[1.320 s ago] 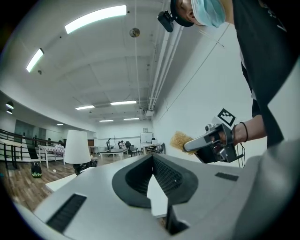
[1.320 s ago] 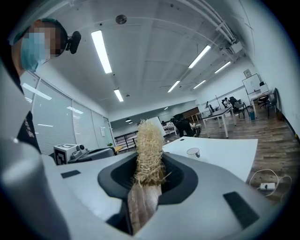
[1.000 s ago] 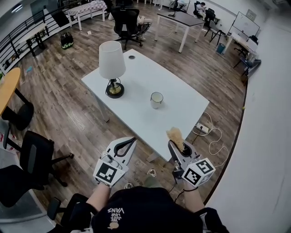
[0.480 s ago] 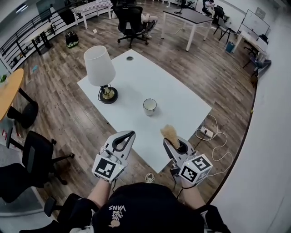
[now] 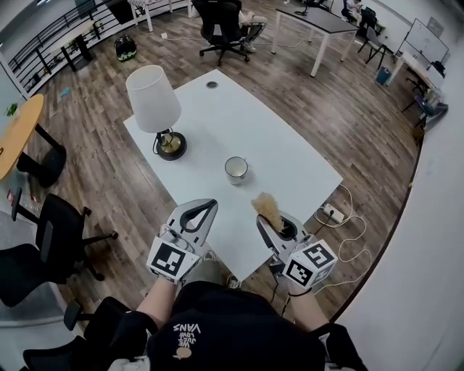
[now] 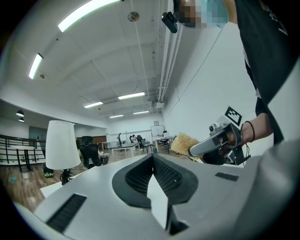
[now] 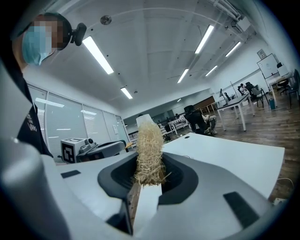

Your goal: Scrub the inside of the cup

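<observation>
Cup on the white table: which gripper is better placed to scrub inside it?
Right. The right gripper is shut on the fibrous scrubber, which points toward the cup. The left gripper is shut with nothing in it.

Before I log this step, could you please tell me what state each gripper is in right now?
Left gripper: closed, nothing between its jaws.
Right gripper: closed on the straw scrubber.

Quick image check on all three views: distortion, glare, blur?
Head view: sharp and evenly lit, no hard shadows on the table, cup crisp, room edges bowed. Left gripper view: heavy fisheye, black corners, ceiling strip blown out. Right gripper view: same fisheye, scrubber sharp between the jaws.
</observation>
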Tool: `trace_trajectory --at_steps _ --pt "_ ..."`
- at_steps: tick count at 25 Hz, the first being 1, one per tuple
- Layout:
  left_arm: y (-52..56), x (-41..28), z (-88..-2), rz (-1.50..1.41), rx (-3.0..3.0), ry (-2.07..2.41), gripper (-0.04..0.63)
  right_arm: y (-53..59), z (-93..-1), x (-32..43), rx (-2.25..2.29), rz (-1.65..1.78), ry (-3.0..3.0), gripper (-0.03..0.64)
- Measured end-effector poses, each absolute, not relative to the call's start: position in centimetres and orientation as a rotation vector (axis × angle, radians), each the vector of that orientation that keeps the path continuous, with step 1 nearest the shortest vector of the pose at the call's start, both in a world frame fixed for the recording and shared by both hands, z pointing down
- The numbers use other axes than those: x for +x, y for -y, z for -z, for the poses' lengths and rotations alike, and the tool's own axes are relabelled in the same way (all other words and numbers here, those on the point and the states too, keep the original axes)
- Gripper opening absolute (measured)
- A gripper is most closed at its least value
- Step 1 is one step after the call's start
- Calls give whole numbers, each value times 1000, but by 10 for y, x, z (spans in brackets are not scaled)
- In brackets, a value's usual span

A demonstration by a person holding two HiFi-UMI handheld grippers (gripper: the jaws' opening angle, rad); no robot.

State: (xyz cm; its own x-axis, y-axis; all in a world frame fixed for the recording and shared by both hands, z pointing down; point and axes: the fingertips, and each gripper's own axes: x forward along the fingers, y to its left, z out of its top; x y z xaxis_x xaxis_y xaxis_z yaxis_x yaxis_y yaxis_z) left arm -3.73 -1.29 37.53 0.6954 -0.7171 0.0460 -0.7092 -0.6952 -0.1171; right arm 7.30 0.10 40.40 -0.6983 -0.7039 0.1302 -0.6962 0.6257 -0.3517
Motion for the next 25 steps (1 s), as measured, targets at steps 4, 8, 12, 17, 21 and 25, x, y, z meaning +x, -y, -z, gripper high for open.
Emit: trace_trajectory --at_steps 4,8,12,17,21,25 --pt "35 -36 -377 137 -2812 -1184 11 20 -408 70 -1199 616 -2818 100" --pt "57 -38 -384 145 -2831 -1166 11 40 -410 64 -1217 621 -2808 100" --pt "80 -36 -395 160 -2863 -1132 11 61 -415 61 -1243 627 -2795 100" --pt "104 -33 -404 172 -2896 -1091 11 81 -422 61 -1267 650 -2779 100" --pt "123 -34 -413 184 -2919 -1077 11 98 -429 57 -1280 667 -2780 100" --pt "138 -35 -426 199 -2942 -1083 11 112 -440 57 -1303 700 -2772 100"
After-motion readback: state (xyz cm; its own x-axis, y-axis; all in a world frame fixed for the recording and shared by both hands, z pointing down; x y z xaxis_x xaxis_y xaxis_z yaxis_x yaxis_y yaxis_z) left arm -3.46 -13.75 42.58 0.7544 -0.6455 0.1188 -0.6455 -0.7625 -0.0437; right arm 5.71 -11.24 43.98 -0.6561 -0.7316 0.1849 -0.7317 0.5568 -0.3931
